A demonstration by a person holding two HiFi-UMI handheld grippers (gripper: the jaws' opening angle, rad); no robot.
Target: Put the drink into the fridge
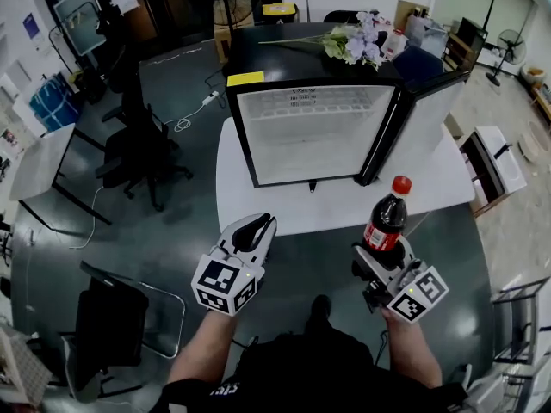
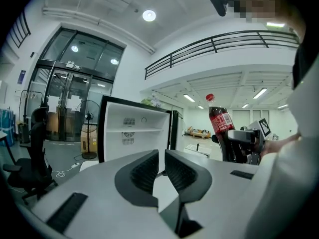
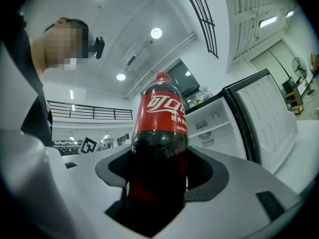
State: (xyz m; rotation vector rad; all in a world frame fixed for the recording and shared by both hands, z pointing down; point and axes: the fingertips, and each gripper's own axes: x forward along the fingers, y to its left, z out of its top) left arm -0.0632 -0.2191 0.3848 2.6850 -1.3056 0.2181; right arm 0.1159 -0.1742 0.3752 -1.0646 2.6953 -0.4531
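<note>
Right gripper (image 1: 385, 252) clamps the upright cola bottle (image 1: 385, 218). Left gripper (image 1: 261, 224) jaws are nearly together, empty. The open fridge (image 1: 310, 132) stands on a white table (image 1: 250, 198); the surrounding floor (image 1: 189, 235) is dark, apparently glossy.

- We wear a black short-sleeved top (image 1: 301, 370); small white print on its left sleeve.
- Our left gripper (image 1: 259, 224): pale grey-white shell, rounded black front, dark ribbed pads (image 2: 142, 174), black rect. slots on the top face.
- Our right gripper (image 1: 384, 249): same build, black mech. parts below the shell.
- Both carry a white marker cube (image 1: 225, 284) w/ black square codes.
</note>
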